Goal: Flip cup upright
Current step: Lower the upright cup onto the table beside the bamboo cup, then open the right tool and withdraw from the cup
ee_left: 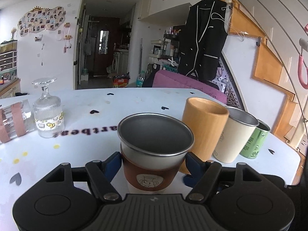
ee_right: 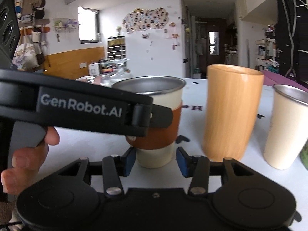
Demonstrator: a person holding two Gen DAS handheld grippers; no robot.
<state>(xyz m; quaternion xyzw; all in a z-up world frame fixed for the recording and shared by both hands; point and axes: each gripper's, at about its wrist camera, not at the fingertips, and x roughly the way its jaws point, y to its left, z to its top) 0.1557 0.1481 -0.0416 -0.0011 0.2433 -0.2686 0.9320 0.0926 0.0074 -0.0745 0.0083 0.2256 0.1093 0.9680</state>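
Observation:
A cream metal cup with a brown sleeve (ee_left: 152, 154) stands upright, mouth up, on the white table (ee_left: 134, 100). My left gripper (ee_left: 153, 165) has its blue pads on both sides of the sleeve and is shut on the cup. In the right wrist view the same cup (ee_right: 156, 123) stands on the table, with the left gripper's black arm (ee_right: 80, 107) reaching across to it. My right gripper (ee_right: 155, 160) is open, its blue pads either side of the cup's base with small gaps.
A wooden cup (ee_left: 204, 127), a cream metal cup (ee_left: 234, 134) and a green can (ee_left: 255, 141) stand upright in a row at the right. An upside-down stemmed glass (ee_left: 48, 111) and a lying glass with brown bands (ee_left: 14, 123) are at the left.

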